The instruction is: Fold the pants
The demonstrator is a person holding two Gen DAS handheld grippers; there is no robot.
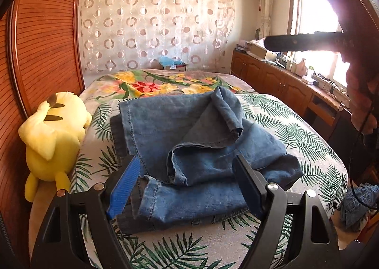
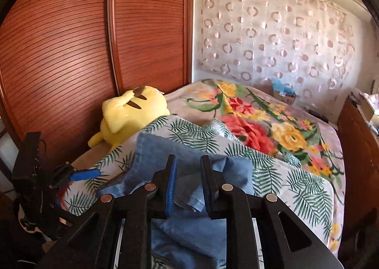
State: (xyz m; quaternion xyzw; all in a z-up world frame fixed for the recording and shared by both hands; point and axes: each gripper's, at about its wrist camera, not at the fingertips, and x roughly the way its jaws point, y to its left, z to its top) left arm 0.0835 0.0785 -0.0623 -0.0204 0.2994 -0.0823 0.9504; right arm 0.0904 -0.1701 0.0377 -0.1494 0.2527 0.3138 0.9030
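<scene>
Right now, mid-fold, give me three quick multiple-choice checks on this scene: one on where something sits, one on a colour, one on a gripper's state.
1. Where does the yellow plush toy lie?
A. on the jeans
B. at the bed's edge beside the wooden wardrobe
C. on the window-side cabinet

2. What colour are the pants?
A. black
B. khaki
C. blue denim

3. How does the left gripper stand?
A. open above the jeans, gripping nothing
B. shut on a trouser leg
C. shut on the plush toy

Answers:
1 B, the toy rests against the slatted wardrobe doors, clear of the jeans.
2 C, the cloth is faded blue with visible stitched hems.
3 A, its fingers stand wide apart with nothing pinched between them.
</scene>
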